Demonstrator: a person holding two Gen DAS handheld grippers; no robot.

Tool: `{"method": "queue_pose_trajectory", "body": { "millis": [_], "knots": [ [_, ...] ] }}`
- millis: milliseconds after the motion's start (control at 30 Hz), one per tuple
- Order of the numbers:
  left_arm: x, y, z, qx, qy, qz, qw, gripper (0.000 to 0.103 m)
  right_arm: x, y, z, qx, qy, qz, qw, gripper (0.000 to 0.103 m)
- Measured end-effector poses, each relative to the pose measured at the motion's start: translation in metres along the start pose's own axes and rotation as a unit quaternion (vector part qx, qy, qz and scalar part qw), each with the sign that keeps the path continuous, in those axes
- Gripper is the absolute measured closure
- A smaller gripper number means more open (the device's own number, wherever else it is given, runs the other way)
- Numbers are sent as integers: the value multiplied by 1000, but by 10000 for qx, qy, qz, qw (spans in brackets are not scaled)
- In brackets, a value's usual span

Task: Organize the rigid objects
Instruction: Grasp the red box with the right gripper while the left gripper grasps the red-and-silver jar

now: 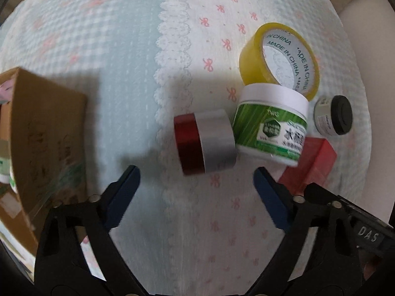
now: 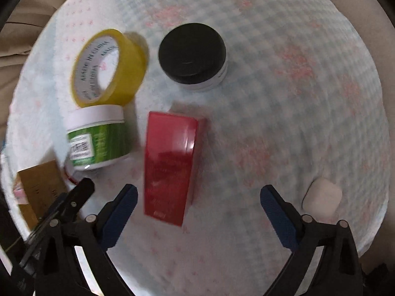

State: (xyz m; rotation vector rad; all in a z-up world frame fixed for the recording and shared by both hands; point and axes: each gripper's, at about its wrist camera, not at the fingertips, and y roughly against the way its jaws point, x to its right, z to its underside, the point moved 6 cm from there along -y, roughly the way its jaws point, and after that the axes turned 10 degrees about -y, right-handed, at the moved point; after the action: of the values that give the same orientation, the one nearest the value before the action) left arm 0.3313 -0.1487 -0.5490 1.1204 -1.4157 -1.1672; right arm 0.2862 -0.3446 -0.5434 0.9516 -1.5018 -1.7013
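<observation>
Blue-padded, both pairs of tongs stand wide with nothing between them. My left tongs (image 1: 196,180) hang just short of a red-and-grey tin (image 1: 205,143) lying on its side on the cloth (image 1: 123,74), a pale blue and white quilted cover with pink bows. I cannot tell whether a bed or a bench lies under it.

Right of the tin and touching it is a green jar (image 1: 270,125) with a white lid, upright but a little tilted in this view. Behind the jar a yellow tape roll (image 1: 279,61) leans on its edge against the jar's lid, its white core printed "MADE IN CHINA". Further right a small black-lidded pot (image 1: 333,114) lies on its side, apart from the jar. A red box (image 1: 311,162) lies in front of the jar, its near end close to my left tongs' right finger. At the far left stands an open carton (image 1: 47,133) with some items inside, too hidden to name.

My right tongs (image 2: 198,196) hover over the red box (image 2: 170,165), which lies flat and lengthwise, nearer the left finger (image 2: 118,212). The black-lidded pot (image 2: 193,55) sits beyond it, the tape roll (image 2: 108,67) and green jar (image 2: 98,138) to its left. A small white case (image 2: 322,197) lies just outside the right finger. The carton's corner (image 2: 39,185) shows lower left, with part of my left tongs before it.
</observation>
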Motion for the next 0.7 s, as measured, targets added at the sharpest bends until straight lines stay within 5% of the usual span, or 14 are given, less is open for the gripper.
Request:
{"method": "queue_pose_trajectory", "body": {
  "millis": [100,267,400,533,700],
  "knots": [
    [-3,-9,-4,16,36,-17,10000,21,-5,-8,-5,69,-100,9,9999,5],
    [-3,-25,-6,-38,142,46,9999,35,-14,-19,-10,175,-103,14,9998,25],
    [7,-29,-5,-18,42,271,9996,60,-21,-28,-11,154,-104,-61,9998,41],
    [12,-31,-4,24,-99,153,9998,61,-34,-31,-9,178,-11,-165,9997,60],
    [10,-22,-10,101,-135,49,9998,63,-40,-32,-5,195,-7,-183,9996,61]
  ]
}}
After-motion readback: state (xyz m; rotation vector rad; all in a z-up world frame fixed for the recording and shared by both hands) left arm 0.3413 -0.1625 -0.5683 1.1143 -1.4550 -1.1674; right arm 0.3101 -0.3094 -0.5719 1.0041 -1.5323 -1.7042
